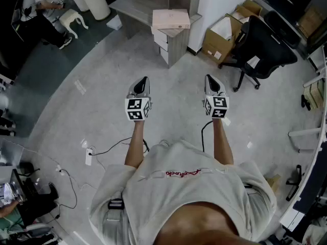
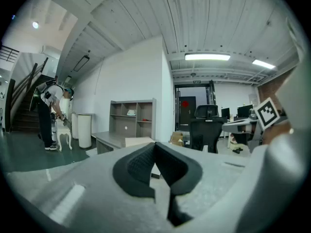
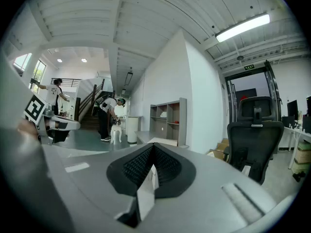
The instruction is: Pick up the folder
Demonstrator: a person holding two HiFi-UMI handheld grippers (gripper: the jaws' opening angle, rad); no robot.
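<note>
Our pale grey shirt (image 1: 189,188) fills the bottom of the head view and cuts off our upper arms, and the marker cubes cover most of each hand. The left tongs (image 1: 142,81) and the right tongs (image 1: 210,79) are both pressed together on nothing, side by side above the grey speckled floor (image 1: 173,101). Well ahead of them, roughly midway between their lines, the pale beige flat rectangular folder (image 1: 171,18) lies on top of the grey bench (image 1: 179,44). Any print on its cover is too small for us to make out.
</note>
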